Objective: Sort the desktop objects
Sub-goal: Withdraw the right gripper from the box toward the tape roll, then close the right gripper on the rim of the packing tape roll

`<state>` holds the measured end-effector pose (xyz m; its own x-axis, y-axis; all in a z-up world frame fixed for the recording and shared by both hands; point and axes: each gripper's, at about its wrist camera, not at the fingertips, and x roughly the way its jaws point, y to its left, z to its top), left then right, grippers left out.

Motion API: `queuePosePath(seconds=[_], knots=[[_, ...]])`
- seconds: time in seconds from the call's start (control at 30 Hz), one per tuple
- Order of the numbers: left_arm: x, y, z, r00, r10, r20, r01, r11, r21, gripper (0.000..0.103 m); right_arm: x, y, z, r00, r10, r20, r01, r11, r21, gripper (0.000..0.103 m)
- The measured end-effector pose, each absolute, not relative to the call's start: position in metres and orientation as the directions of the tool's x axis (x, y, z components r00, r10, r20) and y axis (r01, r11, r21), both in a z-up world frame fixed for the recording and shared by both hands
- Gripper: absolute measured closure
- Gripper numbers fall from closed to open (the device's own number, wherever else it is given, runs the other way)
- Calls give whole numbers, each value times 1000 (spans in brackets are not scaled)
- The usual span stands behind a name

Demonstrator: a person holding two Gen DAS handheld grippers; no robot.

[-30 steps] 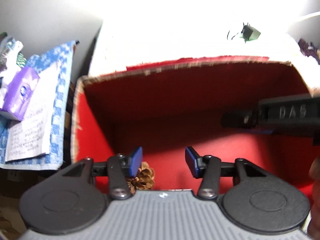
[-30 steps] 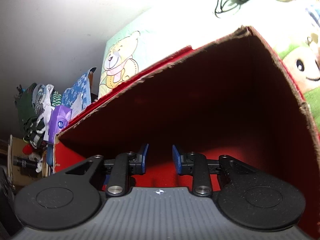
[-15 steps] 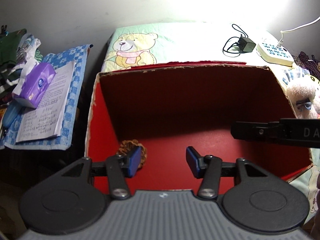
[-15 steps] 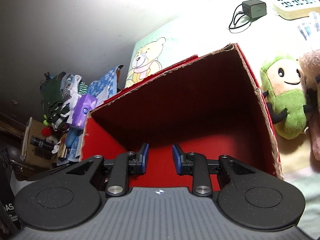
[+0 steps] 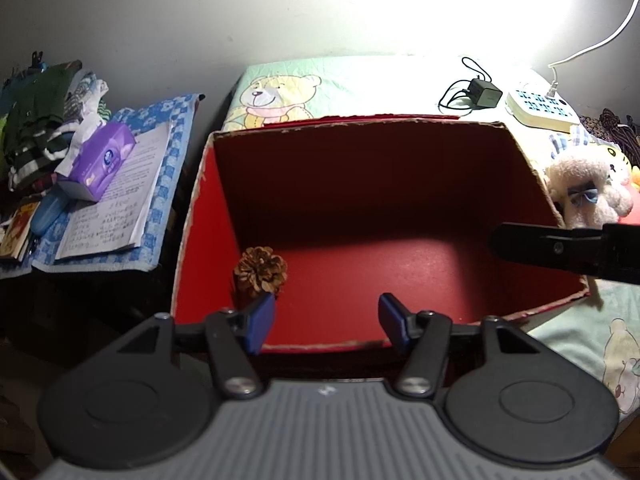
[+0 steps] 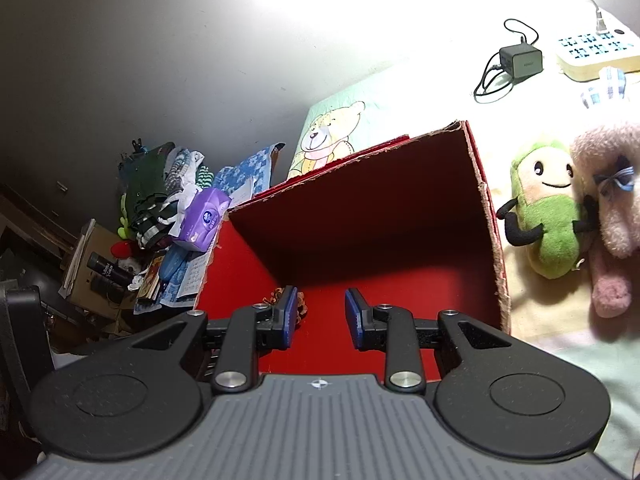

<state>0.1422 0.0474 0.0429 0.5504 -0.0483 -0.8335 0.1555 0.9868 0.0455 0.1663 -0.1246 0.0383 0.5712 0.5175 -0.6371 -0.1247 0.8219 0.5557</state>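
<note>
- Far left, a heap of folded clothes (image 5: 38,120) lies beside a purple tissue pack (image 5: 100,160), and the pack sits on an open notebook (image 5: 116,204) spread over a blue checked cloth (image 5: 168,172).
- Next comes the red cardboard box (image 5: 200,216), open at the top and standing on a bear-print quilt (image 5: 280,96).
- A pine cone (image 5: 260,270) rests on the box floor in the near-left corner, close to the left wall.
- The left gripper (image 5: 326,318) hangs over the near rim of the box with its jaws spread wide and nothing between them; the left blue pad sits just in front of the pine cone, though I cannot tell whether they touch.
- The right gripper (image 6: 320,318) hovers over the same near edge, its jaws parted by a narrower gap and also empty; in the left wrist view one of its black fingers (image 5: 560,246) reaches in across the box's right wall.
- Behind the box, a black charger (image 5: 484,94) with its coiled cord lies near a white power strip (image 5: 540,106).
- To the right of the box, a green plush toy (image 6: 548,216) leans against a pale fluffy plush (image 6: 608,208) wearing a small blue bow, both lying on the quilt just outside the box wall.
</note>
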Motion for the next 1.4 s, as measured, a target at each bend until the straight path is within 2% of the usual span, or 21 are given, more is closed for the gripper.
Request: queuePosePath(seconds=[0.63,1.03,1.17,1.4], knots=[[73,10,32,521,-160,-839,251,967,-28,43,101,-167,33,617,479,-624,-168,855,491,73],[74,-12,-4,451,-227,-863,313,946,-84,46,88,-177,-5,576,410,-708,-96,893,439,73],[75,-17,-12,454,-247,-856,331,939,-96,54,88,-177,-15,557,399,-729,-84,900,428,73],[83,-14,-26,435,-283,-855,341,931,-134,55,93,-173,-32,524,369,-767,-68,916,395,73]])
